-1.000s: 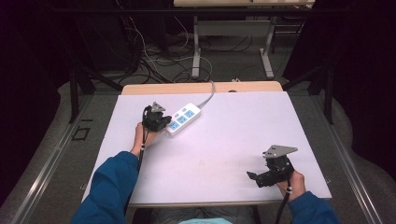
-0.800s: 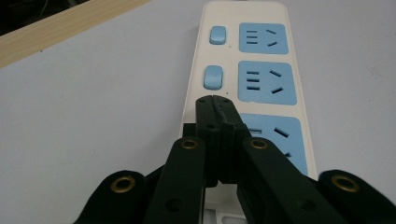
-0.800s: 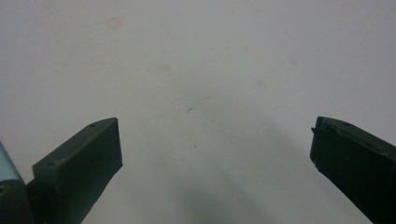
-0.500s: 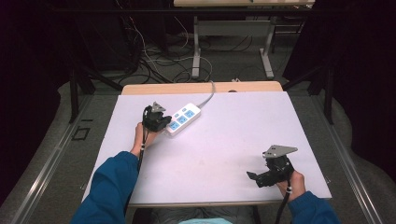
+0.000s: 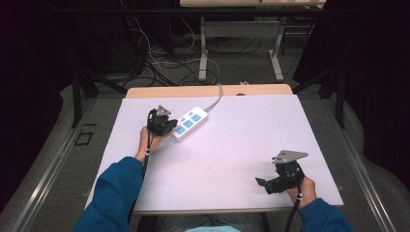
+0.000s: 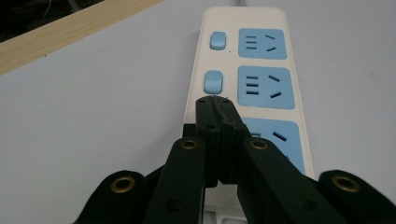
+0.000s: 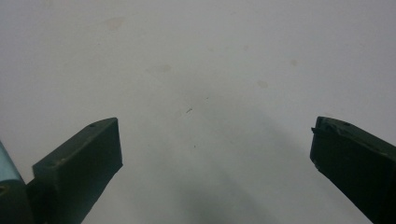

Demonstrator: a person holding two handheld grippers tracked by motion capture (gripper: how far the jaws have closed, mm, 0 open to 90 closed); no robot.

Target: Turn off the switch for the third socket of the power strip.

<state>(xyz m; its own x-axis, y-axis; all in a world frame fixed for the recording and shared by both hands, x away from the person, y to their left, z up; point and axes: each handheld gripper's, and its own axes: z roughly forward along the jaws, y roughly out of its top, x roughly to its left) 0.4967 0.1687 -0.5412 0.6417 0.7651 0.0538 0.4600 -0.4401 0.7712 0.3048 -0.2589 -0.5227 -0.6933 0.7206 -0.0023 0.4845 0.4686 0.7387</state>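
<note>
A white power strip (image 5: 190,124) with blue sockets and blue switches lies on the white table (image 5: 241,140), its cord running off the far edge. My left gripper (image 5: 170,126) is shut, with nothing between its jaws, and its tips rest over the near end of the strip (image 6: 243,79), just below the second blue switch (image 6: 214,82). The left gripper (image 6: 214,100) points along the strip. Near the table's front right, my right gripper (image 5: 261,183) is open and aimed at bare tabletop (image 7: 210,93); its two jaws stand far apart.
A wooden strip (image 5: 208,91) edges the far side of the table. Beyond it, cables (image 5: 159,63) and metal desk legs (image 5: 203,48) lie on the floor. Blue sleeves (image 5: 116,193) come in from the bottom.
</note>
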